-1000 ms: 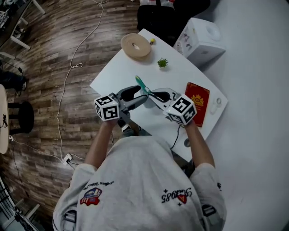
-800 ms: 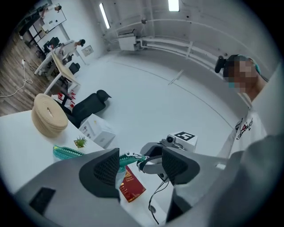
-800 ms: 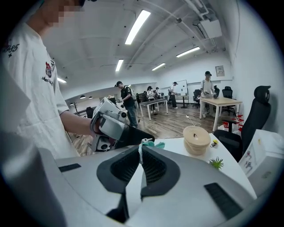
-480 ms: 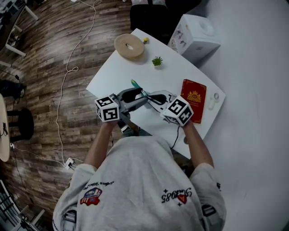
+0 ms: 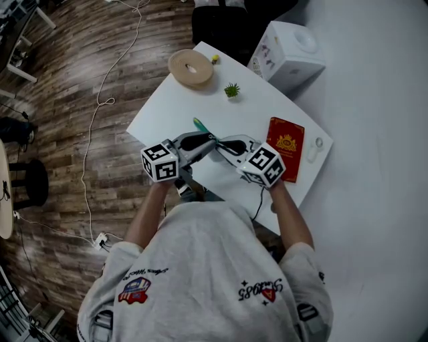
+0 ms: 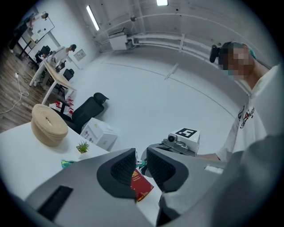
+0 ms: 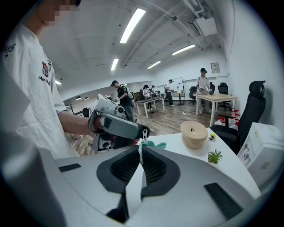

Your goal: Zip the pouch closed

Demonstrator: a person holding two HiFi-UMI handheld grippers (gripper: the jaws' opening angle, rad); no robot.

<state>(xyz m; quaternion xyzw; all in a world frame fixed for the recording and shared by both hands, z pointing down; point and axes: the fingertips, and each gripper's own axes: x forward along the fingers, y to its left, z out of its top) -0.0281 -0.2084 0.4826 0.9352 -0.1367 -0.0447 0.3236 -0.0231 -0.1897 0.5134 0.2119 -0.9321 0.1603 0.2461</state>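
Note:
Both grippers hold a clear pouch with a teal zipper (image 5: 199,125) above the white table (image 5: 167,113). My left gripper (image 5: 214,137) points level; its jaws have just been closing. A teal bit of zipper (image 6: 141,164) sits between its pads (image 6: 123,169). In the right gripper view the small silver zipper pull (image 7: 143,131) stands at the left gripper's (image 7: 141,133) tip, next to the teal tape (image 7: 153,144). My right gripper (image 5: 225,144) faces it, tilted down, and is shut (image 7: 140,153) on the pouch's thin clear edge. Its marker cube (image 6: 187,133) shows past the left jaws.
On the table lie a round woven coil (image 5: 191,67), a tiny green plant (image 5: 232,89), a red booklet (image 5: 285,148) and a small white item (image 5: 315,150). A white box (image 5: 289,50) and a black chair (image 5: 227,20) stand beyond the far edge. A cable (image 5: 93,133) runs over the wood floor.
The pouch's teal end has swung from upright to leaning left. The left gripper's jaws look narrower. Both hands stay where they were.

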